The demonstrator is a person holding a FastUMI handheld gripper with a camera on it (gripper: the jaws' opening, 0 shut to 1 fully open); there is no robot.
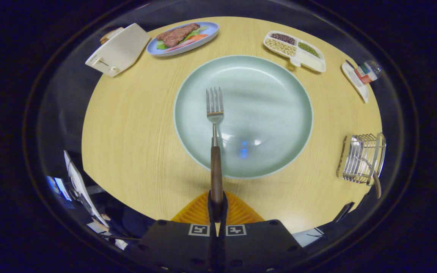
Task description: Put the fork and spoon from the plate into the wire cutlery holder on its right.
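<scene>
My gripper (217, 206) is shut on the brown wooden handle of the fork (215, 113), which is lifted above the table. The fork's metal tines point away from me over the pale green plate (279, 76). The plate lies on the round wooden table just beyond the fingers. The wire cutlery holder (362, 157) stands to the right of the plate near the table's edge. A wooden-handled utensil (376, 185), apparently the spoon, sticks out of the holder.
A white toaster (119, 49) sits at the far left. Beside it is a blue plate with steak and vegetables (182, 38). A divided white tray of beans (294, 49) and a small dish with a bottle (360, 76) stand at the far right.
</scene>
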